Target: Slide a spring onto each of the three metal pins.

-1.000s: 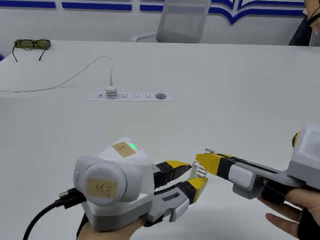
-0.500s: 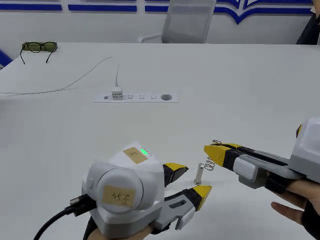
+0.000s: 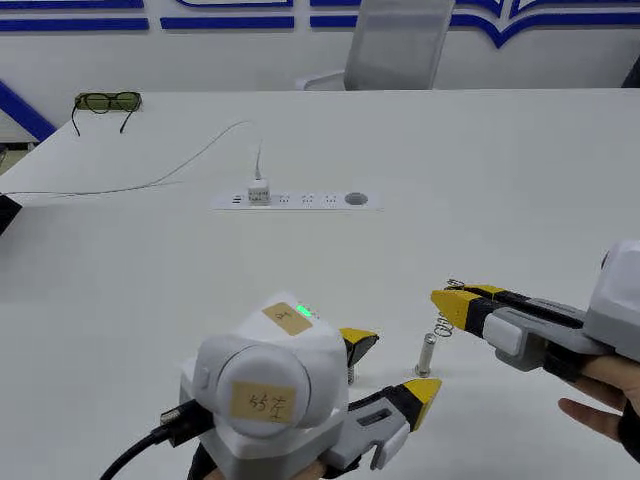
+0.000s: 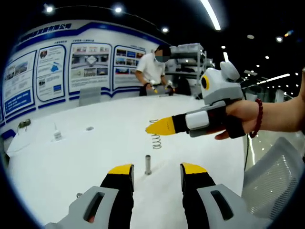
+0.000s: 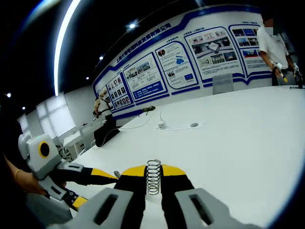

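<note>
A short metal pin (image 3: 426, 355) stands upright on the white table (image 3: 300, 260), just beyond the open jaws of my left gripper (image 3: 390, 365). The pin (image 4: 148, 164) is also in the left gripper view, ahead of the gap between the yellow tips of the left gripper (image 4: 157, 169), untouched. My right gripper (image 3: 452, 302) reaches in from the right, shut on a small wire spring (image 3: 444, 325) that hangs just above and right of the pin's top. In the right gripper view the spring (image 5: 153, 179) sits upright, pinched between the jaws of the right gripper (image 5: 153, 171).
A white power strip (image 3: 300, 200) with a plug and a white cable (image 3: 170, 175) lies mid-table. Green-tinted glasses (image 3: 106, 101) rest at the far left corner. A grey chair (image 3: 395, 45) stands behind the table. A person (image 4: 152, 69) stands in the background.
My left gripper has drawn back from the pin, which now stands free in front of its jaws. The right gripper with the spring has risen slightly above the pin. The head camera shifted.
</note>
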Demonstrator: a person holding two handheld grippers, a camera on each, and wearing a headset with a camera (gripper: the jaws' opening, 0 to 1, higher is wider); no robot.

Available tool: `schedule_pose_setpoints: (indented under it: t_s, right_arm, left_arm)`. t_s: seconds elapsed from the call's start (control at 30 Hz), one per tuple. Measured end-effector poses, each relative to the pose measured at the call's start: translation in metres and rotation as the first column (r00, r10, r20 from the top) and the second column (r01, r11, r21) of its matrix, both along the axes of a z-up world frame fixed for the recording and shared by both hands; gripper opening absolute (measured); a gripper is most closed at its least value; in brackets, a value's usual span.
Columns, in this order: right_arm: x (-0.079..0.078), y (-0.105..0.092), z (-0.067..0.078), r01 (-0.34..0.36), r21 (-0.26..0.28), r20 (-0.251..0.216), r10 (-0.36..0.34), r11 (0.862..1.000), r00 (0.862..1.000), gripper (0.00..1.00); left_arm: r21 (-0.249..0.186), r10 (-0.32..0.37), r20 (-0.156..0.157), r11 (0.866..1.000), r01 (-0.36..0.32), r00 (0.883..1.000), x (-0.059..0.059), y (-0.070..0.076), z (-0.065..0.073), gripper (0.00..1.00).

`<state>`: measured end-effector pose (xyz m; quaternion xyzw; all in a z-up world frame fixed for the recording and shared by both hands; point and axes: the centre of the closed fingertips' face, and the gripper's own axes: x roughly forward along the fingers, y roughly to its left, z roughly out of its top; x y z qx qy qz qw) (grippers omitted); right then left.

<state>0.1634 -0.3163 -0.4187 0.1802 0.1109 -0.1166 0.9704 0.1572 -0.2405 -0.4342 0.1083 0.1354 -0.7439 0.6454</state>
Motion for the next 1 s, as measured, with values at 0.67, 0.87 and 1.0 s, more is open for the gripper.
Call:
schedule_pose_setpoints:
  t_s: [0.67,0.87,1.0]
  right_arm:
    - [0.010,-0.019,-0.028,0.048,-0.040,-0.051,-0.050,0.998,0.997,0.12]
    - [0.010,-0.020,-0.033,0.065,-0.002,-0.041,-0.065,0.998,0.997,0.12]
    - [0.011,-0.018,-0.034,0.063,0.000,-0.041,-0.063,0.998,0.997,0.12]
  left_arm:
    - [-0.010,0.050,0.007,0.999,-0.050,0.999,0.015,0.003,0.011,0.48]
    - [-0.004,0.062,0.004,0.998,-0.062,0.998,0.016,0.005,0.010,0.49]
    - [0.003,0.065,0.006,0.998,-0.065,0.998,0.016,0.008,0.009,0.49]
